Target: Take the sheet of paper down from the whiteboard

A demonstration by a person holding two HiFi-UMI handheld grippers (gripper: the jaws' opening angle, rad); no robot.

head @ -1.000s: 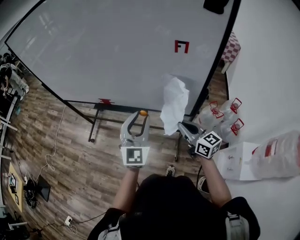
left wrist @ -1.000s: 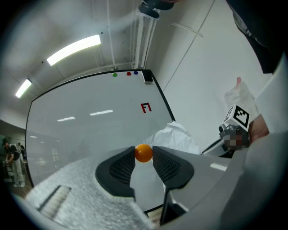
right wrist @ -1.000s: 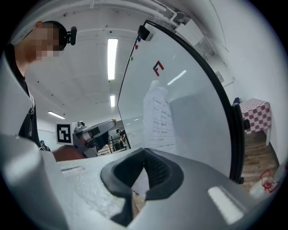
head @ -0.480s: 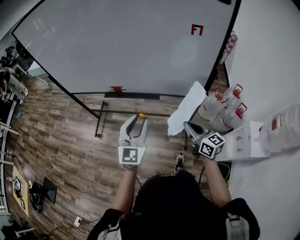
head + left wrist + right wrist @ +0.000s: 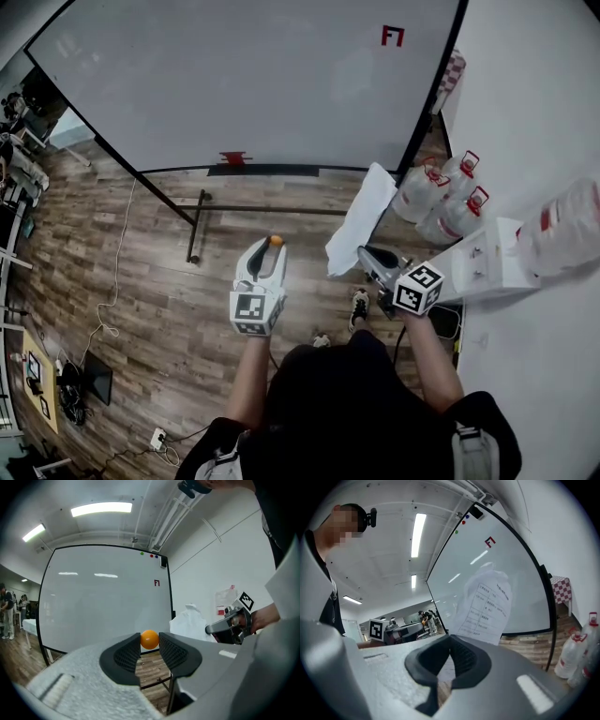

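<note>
The white printed sheet of paper (image 5: pixel 361 217) hangs free of the whiteboard (image 5: pixel 234 84), its lower edge pinched in my right gripper (image 5: pixel 362 254). In the right gripper view the sheet (image 5: pixel 485 603) rises from the shut jaws of my right gripper (image 5: pixel 450 644), in front of the whiteboard (image 5: pixel 506 592). My left gripper (image 5: pixel 273 247) is shut on a small orange ball (image 5: pixel 276 240), held over the wooden floor to the left of the sheet. The orange ball (image 5: pixel 149 639) sits between that gripper's tips (image 5: pixel 149 645). A small red mark (image 5: pixel 393 36) stays on the board.
Two plastic water jugs (image 5: pixel 441 192) with red caps stand by the board's right post. A white box (image 5: pixel 487 267) and a clear bag (image 5: pixel 562 234) sit along the right wall. The board's stand legs (image 5: pixel 197 230) rest on the floor; cables (image 5: pixel 112 309) lie at left.
I have backed away from the whiteboard. The sheet came down with my right gripper and now hangs flatter. My left gripper drew back too, still holding the orange ball.
</note>
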